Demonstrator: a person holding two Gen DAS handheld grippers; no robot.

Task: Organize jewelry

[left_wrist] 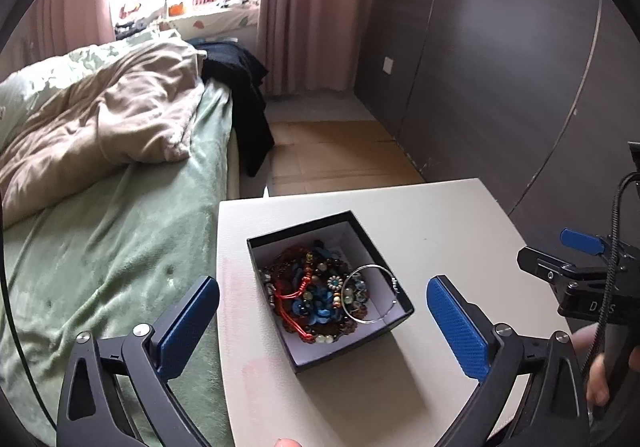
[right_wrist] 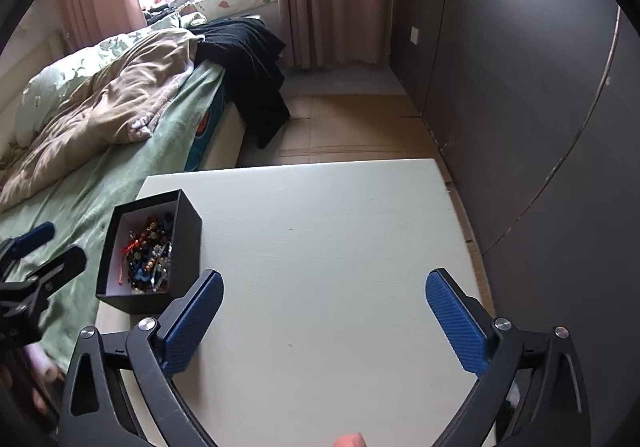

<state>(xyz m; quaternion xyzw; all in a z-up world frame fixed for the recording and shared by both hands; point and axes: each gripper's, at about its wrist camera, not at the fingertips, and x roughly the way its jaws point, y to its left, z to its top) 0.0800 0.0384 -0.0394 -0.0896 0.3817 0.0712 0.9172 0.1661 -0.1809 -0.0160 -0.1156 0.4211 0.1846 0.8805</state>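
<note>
Both your left hand-held gripper (left_wrist: 323, 321) and right hand-held gripper (right_wrist: 324, 317) gape wide and empty; nudge the box (left_wrist: 394, 321) near the worktop's (right_wrist: 340, 231) left edge, and it could tip onto the bed (left_wrist: 120, 247).

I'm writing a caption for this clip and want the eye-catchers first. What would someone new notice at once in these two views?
First, the open black square cardboard box near the white table's left edge beside the bed, heaped with colourful beaded jewelry, a thin silver wire hoop leaning on top. Next, the left gripper framing that box and the right gripper over bare tabletop, both with blue pads spread wide and empty. Behind, a rumpled beige quilt sprawls on the green-sheeted bed.
</note>
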